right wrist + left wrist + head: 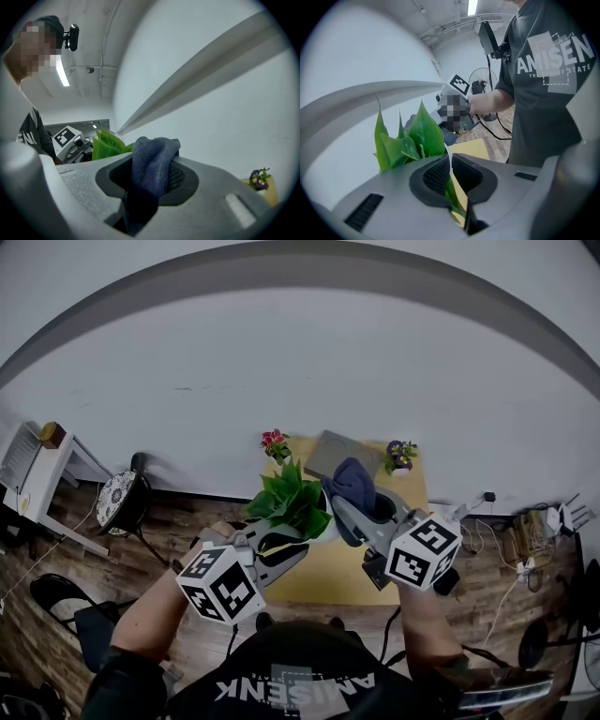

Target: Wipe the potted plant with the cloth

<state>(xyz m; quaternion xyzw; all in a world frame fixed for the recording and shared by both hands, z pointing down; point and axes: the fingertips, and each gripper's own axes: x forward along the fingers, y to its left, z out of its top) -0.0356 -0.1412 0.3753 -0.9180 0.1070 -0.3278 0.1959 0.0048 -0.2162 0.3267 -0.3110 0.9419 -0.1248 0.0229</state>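
Left gripper (451, 163) pinched narrow on leaf (451, 192) of potted plant (291, 501), steadying it. My right gripper (157, 180) clamped on blue cloth (152, 157). Plant just left of cloth, leaves upright; wipe should go leftward, I reckon.

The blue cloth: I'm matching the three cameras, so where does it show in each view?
Head view: the cloth sits just right of centre, beside the potted plant.
Left gripper view: a small dark patch near the middle, behind the potted plant.
Right gripper view: bottom centre, clamped between the jaws.
Shared landmark: the potted plant, also in the right gripper view, left of centre.
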